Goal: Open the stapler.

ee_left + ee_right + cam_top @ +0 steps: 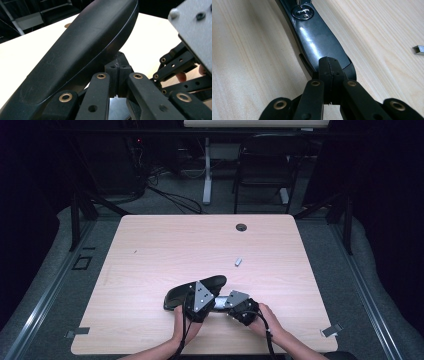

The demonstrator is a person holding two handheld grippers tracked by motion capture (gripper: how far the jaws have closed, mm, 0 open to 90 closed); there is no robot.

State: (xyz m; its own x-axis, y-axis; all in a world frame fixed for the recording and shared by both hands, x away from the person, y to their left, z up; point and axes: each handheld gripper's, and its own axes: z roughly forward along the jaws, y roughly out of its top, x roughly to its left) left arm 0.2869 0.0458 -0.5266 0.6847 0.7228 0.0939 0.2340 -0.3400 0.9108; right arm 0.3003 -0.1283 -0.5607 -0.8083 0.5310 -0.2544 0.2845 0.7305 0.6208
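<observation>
A black stapler lies hinged open near the table's (150,250) front edge. Its long top arm (197,290) (82,47) tilts up over my left gripper (199,296) (118,66), whose jaws are shut and touch the arm's lower rim. The stapler's flat base (319,42), with its round metal anvil (302,12), lies on the wood. My right gripper (226,303) (330,67) is shut, its tip on the near end of that base. Nothing is visibly clamped between either pair of jaws. A short strip of staples (238,261) (419,50) lies farther out on the table.
A round cable hole (241,227) sits near the table's far edge. A black chair (265,165) and a desk leg (207,170) stand on the floor beyond. The right gripper's linkage and grey plate (195,32) crowd the right of the left gripper view.
</observation>
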